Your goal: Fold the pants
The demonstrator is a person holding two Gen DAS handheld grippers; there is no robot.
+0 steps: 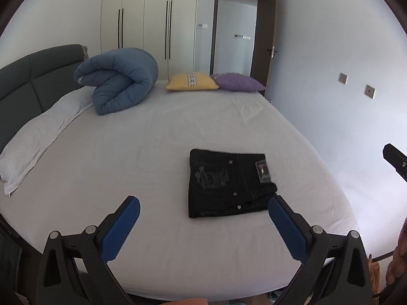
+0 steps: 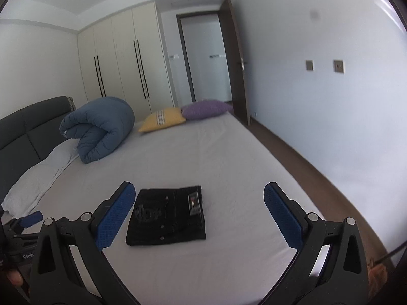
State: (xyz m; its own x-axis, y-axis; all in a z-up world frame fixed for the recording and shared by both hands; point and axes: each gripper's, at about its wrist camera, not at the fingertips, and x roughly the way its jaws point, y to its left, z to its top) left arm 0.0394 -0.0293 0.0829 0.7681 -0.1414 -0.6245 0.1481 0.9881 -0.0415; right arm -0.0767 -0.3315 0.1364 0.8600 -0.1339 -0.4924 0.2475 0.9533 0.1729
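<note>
The black pants point(image 1: 230, 184) lie folded into a compact rectangle on the white bed sheet point(image 1: 152, 139), near its front edge (back pocket and label face up). The left gripper point(image 1: 203, 209) hovers just short of them, jaws spread wide, gripping nothing. The right gripper point(image 2: 198, 195) frames them between its parted blue pads point(image 2: 114, 216), apart from the cloth

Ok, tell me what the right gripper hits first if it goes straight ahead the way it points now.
Probably the folded black pants. The right gripper is open and empty, and the pants lie on the bed sheet between its fingers in the right wrist view, a little toward the left one. Depth is unclear; it might reach bare sheet first.
</note>
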